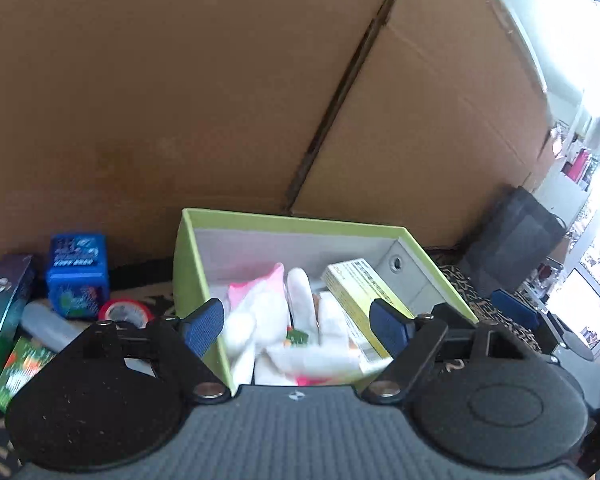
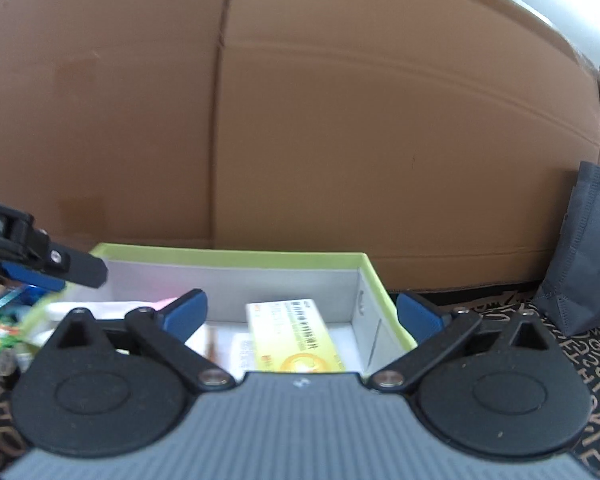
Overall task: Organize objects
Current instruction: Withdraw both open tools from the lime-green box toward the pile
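A lime-green box with a grey lining stands on the patterned cloth; it also shows in the right wrist view. Inside lie white and pink packets and a yellow carton, which also shows in the right wrist view. My left gripper is open and empty, just above the box's near side. My right gripper is open and empty, over the box's near right part. The left gripper's finger shows at the left of the right wrist view.
Left of the box lie a blue cube-shaped carton, a red tape roll, a dark box and a green packet. A large cardboard wall stands behind. A dark bag stands at the right.
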Demonstrator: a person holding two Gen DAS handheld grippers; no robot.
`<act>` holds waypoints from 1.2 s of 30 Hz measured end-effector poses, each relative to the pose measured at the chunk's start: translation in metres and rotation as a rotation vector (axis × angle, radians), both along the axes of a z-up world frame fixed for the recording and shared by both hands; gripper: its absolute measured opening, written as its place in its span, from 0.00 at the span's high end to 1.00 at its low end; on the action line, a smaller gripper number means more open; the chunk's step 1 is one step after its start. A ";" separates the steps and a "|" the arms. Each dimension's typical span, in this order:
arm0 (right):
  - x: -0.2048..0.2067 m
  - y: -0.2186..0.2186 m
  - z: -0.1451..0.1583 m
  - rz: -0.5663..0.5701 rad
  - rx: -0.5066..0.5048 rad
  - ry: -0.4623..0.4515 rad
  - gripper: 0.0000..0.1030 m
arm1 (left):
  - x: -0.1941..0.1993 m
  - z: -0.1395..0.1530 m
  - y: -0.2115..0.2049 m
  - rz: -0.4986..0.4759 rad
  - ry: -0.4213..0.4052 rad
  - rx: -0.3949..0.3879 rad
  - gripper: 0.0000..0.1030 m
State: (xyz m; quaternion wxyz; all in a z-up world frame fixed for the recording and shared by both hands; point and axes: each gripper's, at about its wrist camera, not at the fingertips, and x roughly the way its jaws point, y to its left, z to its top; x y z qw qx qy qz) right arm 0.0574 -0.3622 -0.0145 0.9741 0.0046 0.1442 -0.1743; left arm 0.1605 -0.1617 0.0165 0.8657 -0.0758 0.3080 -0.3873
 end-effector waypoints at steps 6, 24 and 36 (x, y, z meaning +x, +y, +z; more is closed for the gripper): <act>-0.042 0.047 -0.004 0.118 0.068 -0.011 0.00 | -0.051 -0.013 0.064 0.042 -0.003 0.015 0.17; -0.022 0.206 -0.041 0.489 0.078 0.194 0.04 | -0.047 -0.067 0.231 0.496 0.098 0.095 0.17; 0.053 0.217 -0.065 0.433 0.136 0.304 0.34 | 0.038 -0.082 0.257 0.635 0.089 0.175 0.17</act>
